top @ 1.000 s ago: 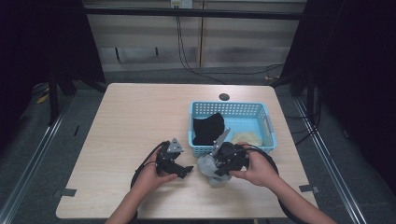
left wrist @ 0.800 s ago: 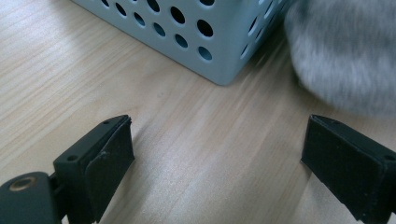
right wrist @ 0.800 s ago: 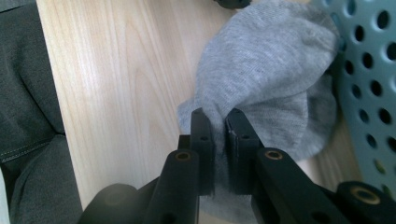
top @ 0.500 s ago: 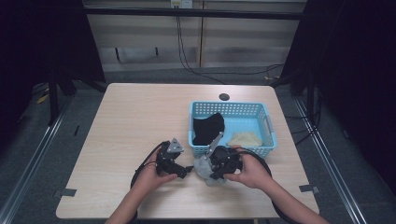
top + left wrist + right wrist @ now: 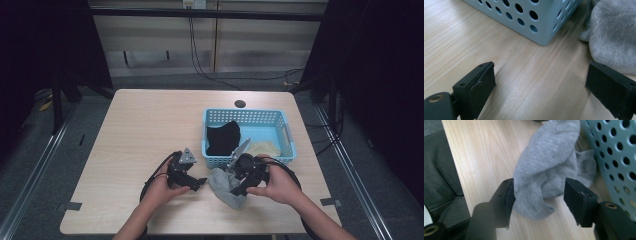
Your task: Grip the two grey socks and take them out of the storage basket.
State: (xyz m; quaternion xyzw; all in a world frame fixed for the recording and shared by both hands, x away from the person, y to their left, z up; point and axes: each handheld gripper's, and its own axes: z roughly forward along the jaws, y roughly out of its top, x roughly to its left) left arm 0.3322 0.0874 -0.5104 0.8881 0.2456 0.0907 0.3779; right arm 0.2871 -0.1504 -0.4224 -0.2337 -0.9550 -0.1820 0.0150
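Table (image 5: 140,130): light wood top, centre of the high view, its left half and upper band bare; dark floor ran along all four edges.

Basket (image 5: 285,131): pale blue, perforated, right of centre in the high view, its right side near the table's right edge. A black garment (image 5: 223,138) filled its left part; a cream cloth (image 5: 262,148) lay at its lower right. A small dark disc (image 5: 240,104) sat on the table just above the basket's upper rim.

Grey sock (image 5: 224,185): crumpled on the table just below the basket's lower-left corner, lower centre of the high view. In the right gripper view the sock (image 5: 549,170) reached up the middle of the frame with one fold touching the basket wall (image 5: 616,155) at the right.

Left gripper (image 5: 192,183): held in the left hand (image 5: 162,189), lower centre-left of the high view, just left of the sock. In the left gripper view its jaws stood wide apart over bare wood, with the basket's corner (image 5: 541,30) at upper centre and the sock (image 5: 614,35) at upper right, its edge touching or very near the right-hand jaw.

Right gripper (image 5: 539,195): held in the right hand (image 5: 280,186), lower centre-right of the high view. Its jaws stood apart, straddling the sock's lower end, left pad against the fabric, right pad clear of it.
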